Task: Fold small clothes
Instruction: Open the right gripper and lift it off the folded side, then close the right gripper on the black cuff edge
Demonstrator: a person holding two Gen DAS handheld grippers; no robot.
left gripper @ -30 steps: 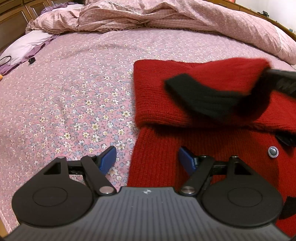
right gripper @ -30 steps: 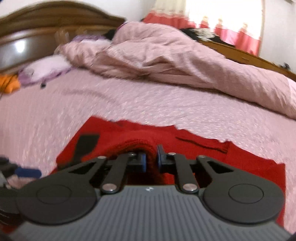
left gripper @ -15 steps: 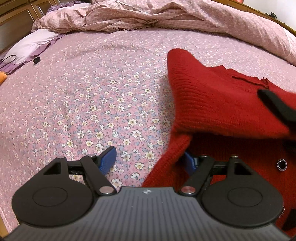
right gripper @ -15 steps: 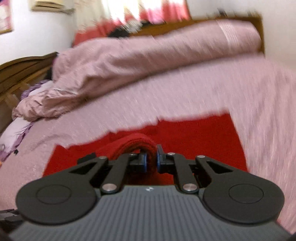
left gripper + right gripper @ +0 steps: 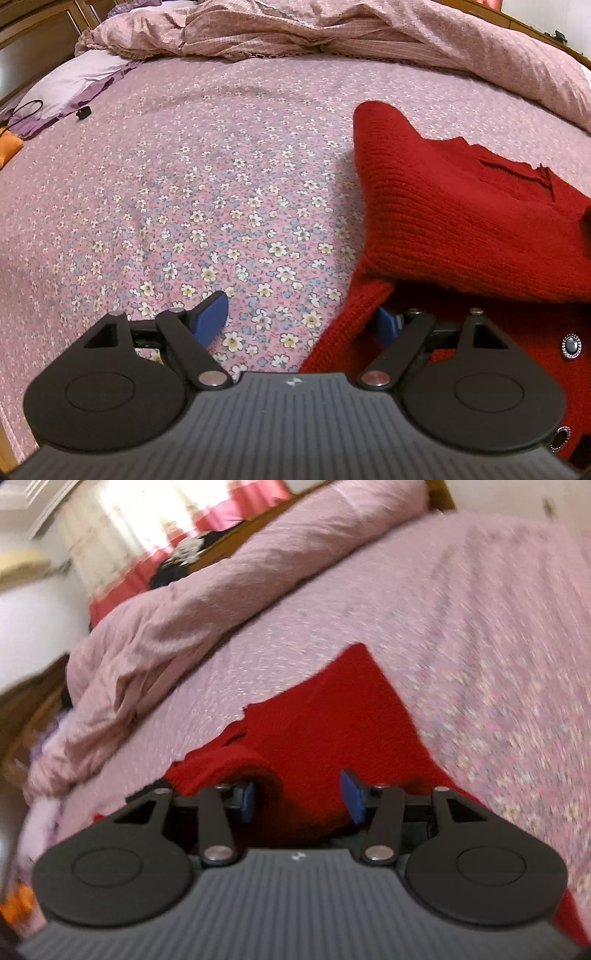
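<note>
A small red knit cardigan (image 5: 461, 229) with silver buttons lies on the floral pink bedsheet (image 5: 192, 206), one sleeve folded across its body. My left gripper (image 5: 299, 321) is open at the garment's left edge; the knit edge lies between its blue fingertips and covers part of the right one. My right gripper (image 5: 299, 797) is open just above the cardigan (image 5: 332, 720); a bunched fold of sleeve sits by its left fingertip (image 5: 246, 800).
A rumpled pink duvet (image 5: 351, 33) is heaped along the far side of the bed, also in the right wrist view (image 5: 229, 602). A lilac pillow (image 5: 74, 85), a black cable and an orange item lie at the far left. Wooden bed frame behind.
My right gripper carried the sleeve across the cardigan, swung to the right and opened, letting the sleeve go. My left gripper stayed open and shifted left relative to the garment.
</note>
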